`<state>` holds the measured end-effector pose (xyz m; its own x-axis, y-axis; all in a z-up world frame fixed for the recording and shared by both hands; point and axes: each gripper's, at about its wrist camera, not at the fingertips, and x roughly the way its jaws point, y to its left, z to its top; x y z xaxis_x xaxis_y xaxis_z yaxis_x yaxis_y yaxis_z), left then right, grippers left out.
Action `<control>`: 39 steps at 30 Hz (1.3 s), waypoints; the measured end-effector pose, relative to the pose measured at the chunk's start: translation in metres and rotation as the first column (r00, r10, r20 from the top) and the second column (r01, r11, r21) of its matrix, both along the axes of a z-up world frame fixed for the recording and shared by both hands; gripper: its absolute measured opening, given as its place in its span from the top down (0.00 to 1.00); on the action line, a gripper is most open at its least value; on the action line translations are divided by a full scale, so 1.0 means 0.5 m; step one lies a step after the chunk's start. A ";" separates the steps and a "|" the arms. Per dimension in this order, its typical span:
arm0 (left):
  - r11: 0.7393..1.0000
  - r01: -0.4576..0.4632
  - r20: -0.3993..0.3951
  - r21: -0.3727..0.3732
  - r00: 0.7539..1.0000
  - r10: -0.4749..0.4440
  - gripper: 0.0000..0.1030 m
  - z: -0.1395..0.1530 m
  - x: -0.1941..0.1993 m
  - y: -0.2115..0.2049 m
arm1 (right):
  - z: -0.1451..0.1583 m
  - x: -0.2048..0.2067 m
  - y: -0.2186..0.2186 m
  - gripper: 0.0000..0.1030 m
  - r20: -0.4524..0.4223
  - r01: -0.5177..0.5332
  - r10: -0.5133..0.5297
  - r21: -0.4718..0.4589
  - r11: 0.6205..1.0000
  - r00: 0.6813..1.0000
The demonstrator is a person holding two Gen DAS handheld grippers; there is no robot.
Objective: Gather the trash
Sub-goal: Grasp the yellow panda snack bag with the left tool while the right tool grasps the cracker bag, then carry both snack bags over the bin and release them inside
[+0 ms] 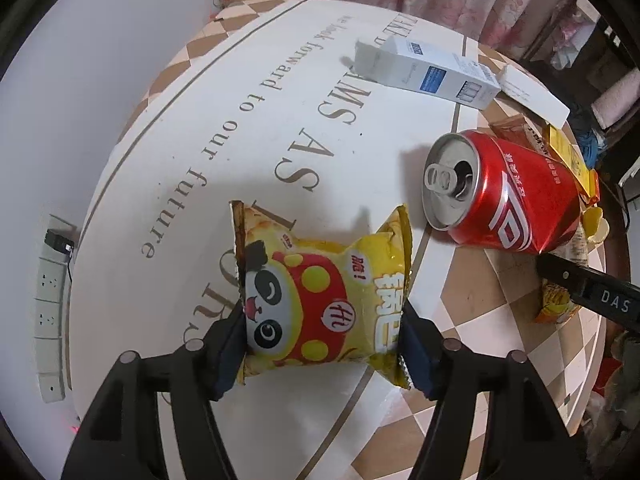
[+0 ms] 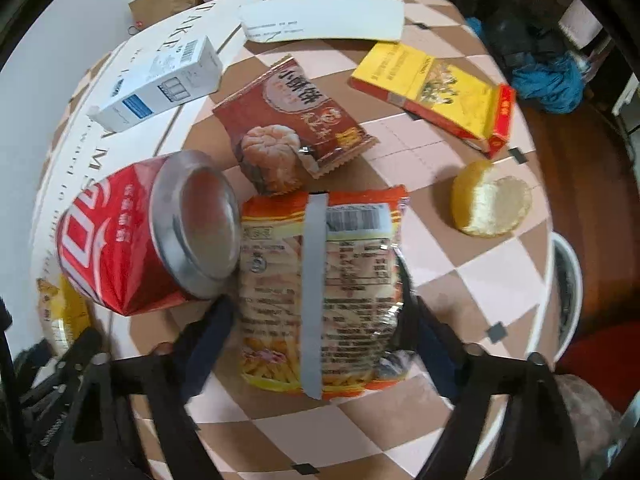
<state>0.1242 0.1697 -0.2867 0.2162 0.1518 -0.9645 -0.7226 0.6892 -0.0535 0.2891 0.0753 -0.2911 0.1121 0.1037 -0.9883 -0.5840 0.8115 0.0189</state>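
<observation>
My left gripper (image 1: 322, 344) is shut on a yellow panda snack bag (image 1: 320, 300), its pads pressing both side edges above the table. My right gripper (image 2: 316, 320) is shut on an orange fries snack bag (image 2: 320, 292), seam side up. A red soda can (image 1: 500, 192) lies on its side between the two bags; in the right wrist view the can (image 2: 148, 232) touches the fries bag's left edge. The right gripper's finger (image 1: 588, 292) shows at the right of the left wrist view.
On the round table (image 1: 180, 140) lie a white-blue carton (image 2: 160, 84), a white card (image 2: 324, 18), a brown pastry wrapper (image 2: 292, 120), a yellow box (image 2: 436, 92) and a lemon piece (image 2: 490, 206). A power strip (image 1: 50, 308) lies on the floor at left.
</observation>
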 end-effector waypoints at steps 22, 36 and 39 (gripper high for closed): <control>0.950 0.242 0.209 0.197 0.936 -0.282 0.41 0.298 0.093 -0.233 | 0.236 -0.029 -0.294 0.64 0.113 0.052 -0.088 0.286 0.957 0.990; 0.800 0.598 0.316 -0.054 0.770 -0.554 0.41 0.260 0.472 -0.567 | 0.261 0.145 -0.747 0.64 0.102 0.367 -0.412 0.300 0.880 0.905; 0.743 0.650 0.273 -0.158 0.752 -0.600 0.41 0.173 0.568 -0.635 | 0.186 0.188 -0.819 0.64 0.047 0.446 -0.475 0.274 0.852 0.879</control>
<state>0.4084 -0.1480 -0.2000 0.3651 -0.3027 -0.8804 -0.0892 0.9299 -0.3568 0.3833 -0.3344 -0.1982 0.3127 0.2521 -0.9158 -0.1545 0.9648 0.2128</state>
